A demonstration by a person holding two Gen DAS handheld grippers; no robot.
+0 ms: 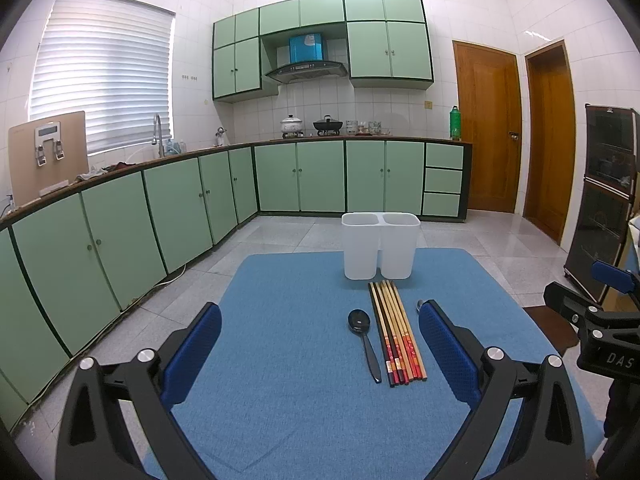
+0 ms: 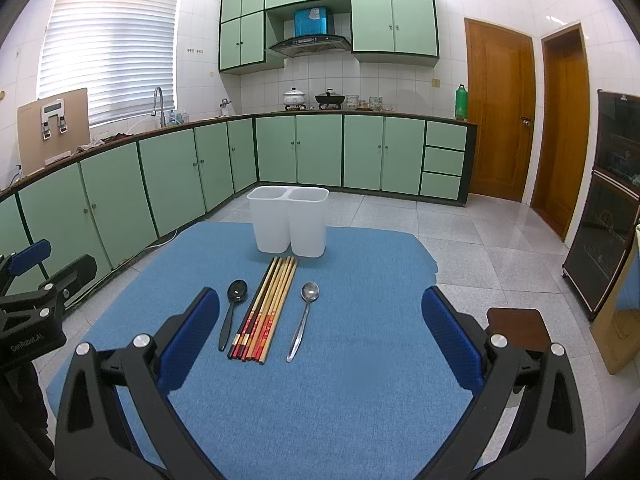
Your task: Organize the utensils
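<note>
On the blue mat lie a black spoon, a row of several chopsticks and a silver spoon, mostly hidden behind a finger in the left wrist view. A white two-compartment holder stands upright behind them. My left gripper is open and empty above the mat, short of the black spoon. My right gripper is open and empty, short of the silver spoon.
The mat covers a small table on a tiled kitchen floor. Green cabinets run along the left and back. Wooden doors and a dark cabinet stand at the right. A brown stool sits by the table's right edge.
</note>
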